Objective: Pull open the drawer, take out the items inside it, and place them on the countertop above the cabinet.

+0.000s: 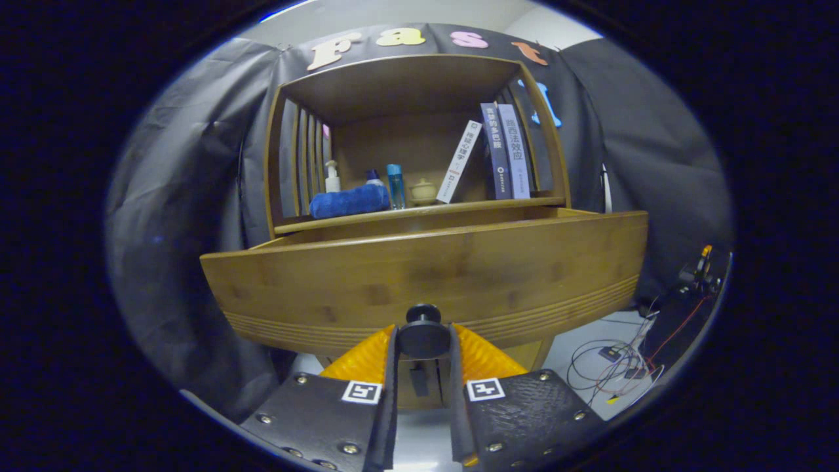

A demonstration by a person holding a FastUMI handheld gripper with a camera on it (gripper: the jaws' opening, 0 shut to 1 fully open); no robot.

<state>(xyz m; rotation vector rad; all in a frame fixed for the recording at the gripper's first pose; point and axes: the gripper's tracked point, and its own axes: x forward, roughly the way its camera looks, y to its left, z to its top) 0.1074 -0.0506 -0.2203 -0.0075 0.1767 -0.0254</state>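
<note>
OK, here's what we see:
gripper [423,337]: our two fingers are closed onto the drawer knob [423,333], one finger pressing each side of it; the knob sits between the tips.
drawer [426,275]: pulled part-way out of the cabinet [547,137], wooden front panel facing us and just ahead of the fingers, grooved lines along its lower edge.
drawer contents: we can't tell; the front panel hides the inside from this low angle.
countertop [419,211]: the wooden ledge directly above the open drawer, forming the floor of the open shelf compartment.
blue cloth [349,200]: rolled, lying on the left part of the countertop near its front edge.
pump bottle [332,177]: white, upright, behind the cloth's left end.
blue bottle [395,185]: upright, just right of the cloth; a second capped bottle [373,176] peeks up behind the cloth.
small jar [423,191]: pale, lidded, right of the blue bottle.
books [506,152]: two dark ones standing near the right wall of the compartment; a white book [459,161] leans against them, tilted.
cables [619,357]: loose loops on the floor, low and to the right of the cabinet.
small device [700,270]: on the floor further right, detail too small to make out.
</note>
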